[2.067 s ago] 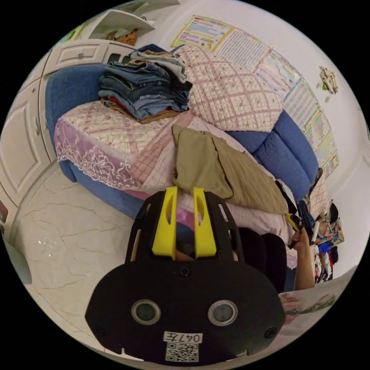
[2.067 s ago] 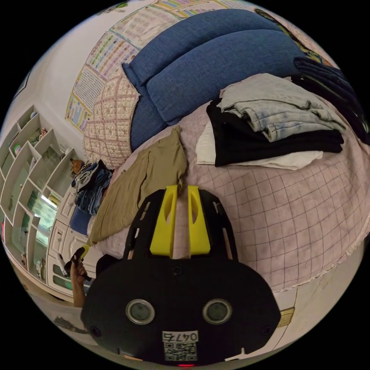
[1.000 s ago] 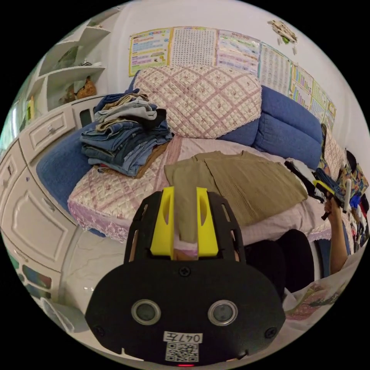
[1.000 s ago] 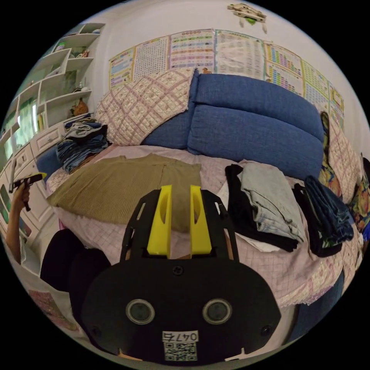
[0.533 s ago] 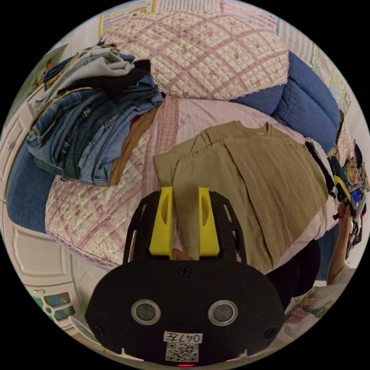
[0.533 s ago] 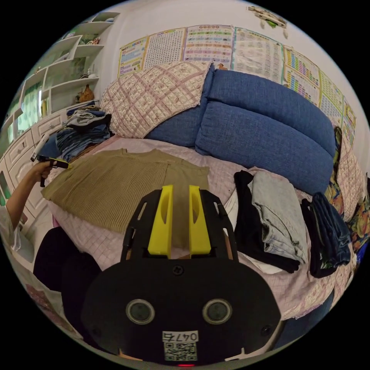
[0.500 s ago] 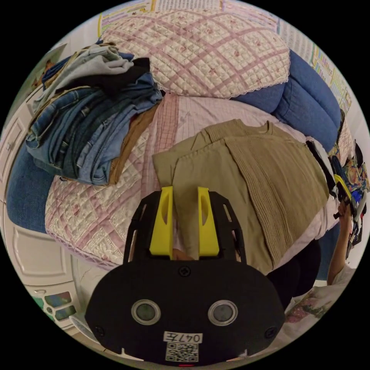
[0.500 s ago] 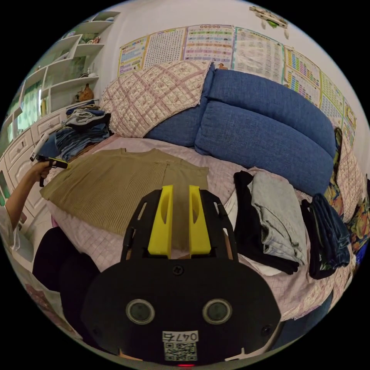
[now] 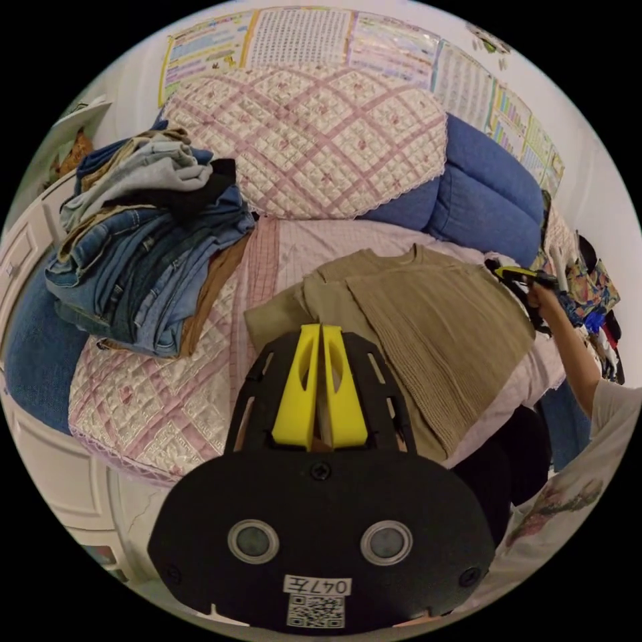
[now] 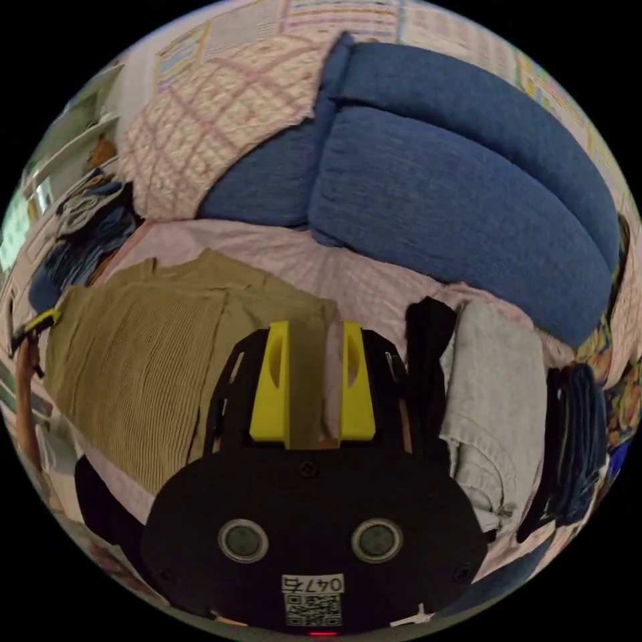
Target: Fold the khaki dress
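Khaki dress (image 9: 428, 321): it lies spread flat on the pink checked cover (image 9: 334, 241) of the sofa seat, between the two sets of clothes; one side panel is already folded in over the ribbed middle, which suggests you are narrowing it before folding it along its length.

Left gripper (image 9: 319, 374): your jaws are together, with a thin strip of khaki cloth between them at the dress's near corner, toward the seat's front edge; you appear to be pinching that corner so you can carry it.

Right gripper (image 10: 311, 381): your jaws stand apart, astride the dress's edge on its other side, cloth showing in the gap; no pinch is made yet, so this corner is likely being lined up to match the left one.

Stack of jeans (image 9: 147, 247): piled at the left end of the seat, apart from the dress; it leaves you the middle free.

Folded clothes (image 10: 488, 401): set at the right end of the seat, just beside the dress's edge; mind your right jaws do not catch the black piece (image 10: 428, 354).

Next, as a judgement: close the right jaws, then lift both corners together.
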The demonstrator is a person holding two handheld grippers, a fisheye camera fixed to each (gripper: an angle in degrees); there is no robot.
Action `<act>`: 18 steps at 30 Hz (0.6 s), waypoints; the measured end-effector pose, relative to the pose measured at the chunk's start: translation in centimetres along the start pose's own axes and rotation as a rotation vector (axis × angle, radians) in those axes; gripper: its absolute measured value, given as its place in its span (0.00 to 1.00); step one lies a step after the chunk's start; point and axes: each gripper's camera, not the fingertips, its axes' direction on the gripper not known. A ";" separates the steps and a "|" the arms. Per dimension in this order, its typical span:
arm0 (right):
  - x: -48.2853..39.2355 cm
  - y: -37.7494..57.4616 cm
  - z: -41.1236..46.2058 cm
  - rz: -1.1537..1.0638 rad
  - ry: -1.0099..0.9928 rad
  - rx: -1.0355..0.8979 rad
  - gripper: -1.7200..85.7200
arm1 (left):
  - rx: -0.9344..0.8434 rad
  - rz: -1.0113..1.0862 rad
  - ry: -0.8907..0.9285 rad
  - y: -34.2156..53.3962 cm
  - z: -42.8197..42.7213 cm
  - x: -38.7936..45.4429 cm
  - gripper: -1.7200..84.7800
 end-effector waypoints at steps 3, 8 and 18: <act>-1.1 -0.2 3.5 -0.078 -0.040 -0.087 0.04 | 0.035 0.009 0.029 1.8 -1.6 0.0 0.01; -3.9 2.5 -0.5 -0.125 0.009 0.086 0.02 | 0.122 0.021 0.052 5.3 -5.0 0.4 0.01; -2.3 22.7 -14.5 -0.180 -0.327 0.434 0.01 | 0.490 -0.050 0.451 23.8 -15.8 -2.5 0.01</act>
